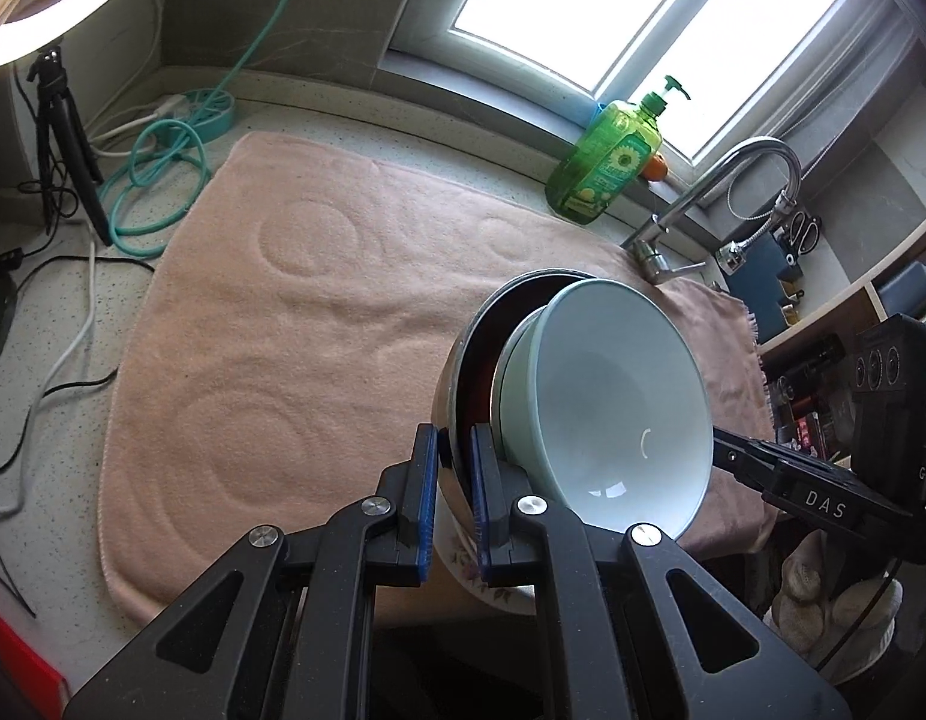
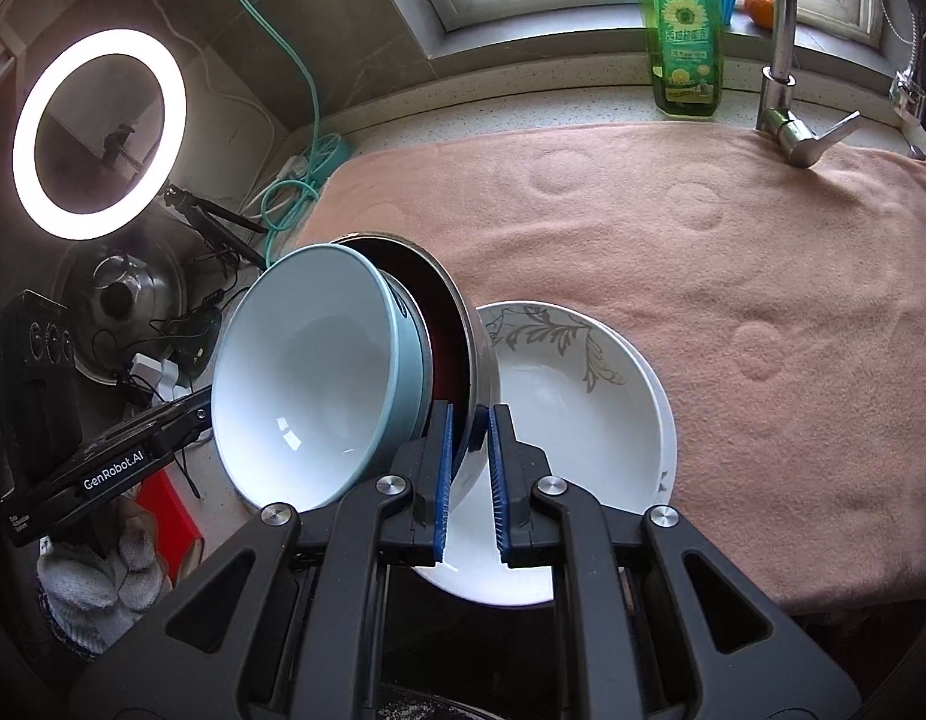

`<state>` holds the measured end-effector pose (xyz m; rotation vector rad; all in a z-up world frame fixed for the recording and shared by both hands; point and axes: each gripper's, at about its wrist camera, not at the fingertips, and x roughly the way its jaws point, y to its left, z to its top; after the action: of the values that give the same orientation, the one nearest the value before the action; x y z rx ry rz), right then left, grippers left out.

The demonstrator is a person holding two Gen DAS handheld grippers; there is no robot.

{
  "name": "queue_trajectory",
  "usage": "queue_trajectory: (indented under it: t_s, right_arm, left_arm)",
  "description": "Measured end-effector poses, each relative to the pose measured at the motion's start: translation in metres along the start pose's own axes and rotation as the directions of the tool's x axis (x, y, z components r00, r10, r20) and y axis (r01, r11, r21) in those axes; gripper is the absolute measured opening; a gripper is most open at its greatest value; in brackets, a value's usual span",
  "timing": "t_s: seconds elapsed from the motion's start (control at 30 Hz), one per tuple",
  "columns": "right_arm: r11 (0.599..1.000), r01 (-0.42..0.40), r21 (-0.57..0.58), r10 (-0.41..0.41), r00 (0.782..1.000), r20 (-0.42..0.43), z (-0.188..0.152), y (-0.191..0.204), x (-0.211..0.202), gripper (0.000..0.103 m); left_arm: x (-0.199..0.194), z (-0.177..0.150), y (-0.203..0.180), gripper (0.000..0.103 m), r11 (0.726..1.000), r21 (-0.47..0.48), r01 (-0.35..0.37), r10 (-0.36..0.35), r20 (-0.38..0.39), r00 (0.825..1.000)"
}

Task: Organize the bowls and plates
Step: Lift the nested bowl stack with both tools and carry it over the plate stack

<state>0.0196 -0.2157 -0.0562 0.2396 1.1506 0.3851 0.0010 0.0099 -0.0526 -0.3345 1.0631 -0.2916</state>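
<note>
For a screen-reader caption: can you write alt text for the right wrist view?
The right tool grips the rim of a steel bowl holding a nested pale blue bowl, above a white leaf-patterned plate on a pink towel.

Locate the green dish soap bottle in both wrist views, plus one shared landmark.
Left wrist: green dish soap bottle upper right, on the counter below the window, left of the faucet.
Right wrist: bottle top edge, right of centre, cap cut off, left of the faucet.
Shared landmark: the faucet.
</note>
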Motion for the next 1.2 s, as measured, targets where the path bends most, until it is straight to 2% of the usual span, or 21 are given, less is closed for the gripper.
queue_trajectory:
  t_s: [0.43,0.7,1.2]
  right_arm:
    - [0.998,0.034,0.05,-0.033,0.999,-0.021,-0.02,-0.046,-0.009,0.012]
    - [0.998,0.023,0.051,-0.02,0.998,-0.054,-0.028,-0.053,0.002,0.012]
    - [0.998,0.023,0.052,-0.02,0.998,-0.059,-0.026,-0.053,0.01,0.012]
  left_arm:
    - [0.027,-0.016,-0.037,0.008,0.999,0.041,0.015,-0.012,-0.067,0.998]
    - [0.034,-0.019,-0.039,0.008,0.999,0.033,-0.007,0.009,-0.073,0.997]
    - [0.043,-0.02,-0.038,0.008,0.999,0.046,-0.029,0.033,-0.086,0.996]
